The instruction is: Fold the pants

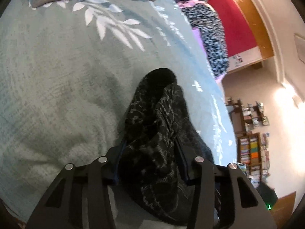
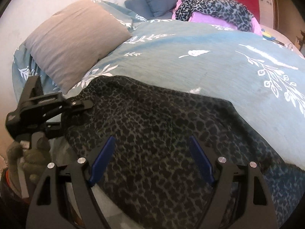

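Note:
Dark leopard-print pants (image 2: 162, 114) lie spread across a teal bedspread (image 2: 209, 61) printed with white leaves. My right gripper (image 2: 152, 137) hovers open just over the middle of the pants, and its blue pads (image 2: 103, 158) stand wide apart with nothing pinched. At the pants' left edge my left gripper (image 2: 83, 103) shows from the side, held by a gloved hand (image 2: 28, 152). In the left wrist view a bunched fold of the pants (image 1: 152, 114) fills the gap of my left gripper (image 1: 150, 140), whose fingers press on it from both sides.
A grey pillow (image 2: 72, 38) lies at the bed's far left, with blue cushions (image 2: 162, 0) behind it. A lighter leopard blanket on pink cloth (image 2: 213, 5) sits at the far right. Beyond the bed's edge are a floor and shelves (image 1: 251, 152).

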Motion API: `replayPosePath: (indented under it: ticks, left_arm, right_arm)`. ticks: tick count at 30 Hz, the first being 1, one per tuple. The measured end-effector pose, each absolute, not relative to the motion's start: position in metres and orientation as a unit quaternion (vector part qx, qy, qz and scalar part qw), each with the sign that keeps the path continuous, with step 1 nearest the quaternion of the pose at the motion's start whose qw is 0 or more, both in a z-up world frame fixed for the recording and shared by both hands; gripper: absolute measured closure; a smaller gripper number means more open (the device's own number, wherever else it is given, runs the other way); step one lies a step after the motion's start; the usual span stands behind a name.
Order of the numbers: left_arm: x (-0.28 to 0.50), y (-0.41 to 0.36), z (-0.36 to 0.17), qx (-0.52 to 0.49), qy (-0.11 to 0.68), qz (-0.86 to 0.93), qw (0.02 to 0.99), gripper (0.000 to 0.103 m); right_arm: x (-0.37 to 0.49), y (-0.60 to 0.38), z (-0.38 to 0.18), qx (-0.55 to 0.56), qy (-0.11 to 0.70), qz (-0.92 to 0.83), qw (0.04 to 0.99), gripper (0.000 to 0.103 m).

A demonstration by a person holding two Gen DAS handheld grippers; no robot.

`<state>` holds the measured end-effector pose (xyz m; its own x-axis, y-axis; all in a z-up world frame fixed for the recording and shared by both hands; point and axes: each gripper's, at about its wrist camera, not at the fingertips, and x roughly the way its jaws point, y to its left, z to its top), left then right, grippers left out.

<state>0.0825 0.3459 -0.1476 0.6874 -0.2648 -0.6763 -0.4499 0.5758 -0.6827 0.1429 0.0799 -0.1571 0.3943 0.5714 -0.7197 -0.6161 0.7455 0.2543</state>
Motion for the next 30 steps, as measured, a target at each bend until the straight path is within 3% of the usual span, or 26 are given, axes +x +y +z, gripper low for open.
replayPosePath:
  ticks: [4, 9, 17, 30]
  left_arm:
    - [0.089, 0.343, -0.143, -0.446, 0.397, 0.063, 0.8, 0.057]
    - [0.086, 0.341, -0.13, -0.44, 0.382, 0.052, 0.811, 0.066]
    - [0.087, 0.31, -0.082, -0.4, 0.346, 0.017, 0.848, 0.068]
    - [0.097, 0.193, -0.005, -0.304, 0.329, -0.082, 0.89, 0.068]
  right_arm:
    - [0.124, 0.06, -0.155, -0.043, 0.409, 0.341, 0.845, 0.022]
    - [0.116, 0.013, -0.149, -0.033, 0.401, 0.293, 0.867, 0.022]
    - [0.117, -0.076, -0.159, 0.004, 0.41, 0.187, 0.893, 0.023]
    - [0.101, -0.141, -0.174, 0.07, 0.414, 0.157, 0.894, 0.023]
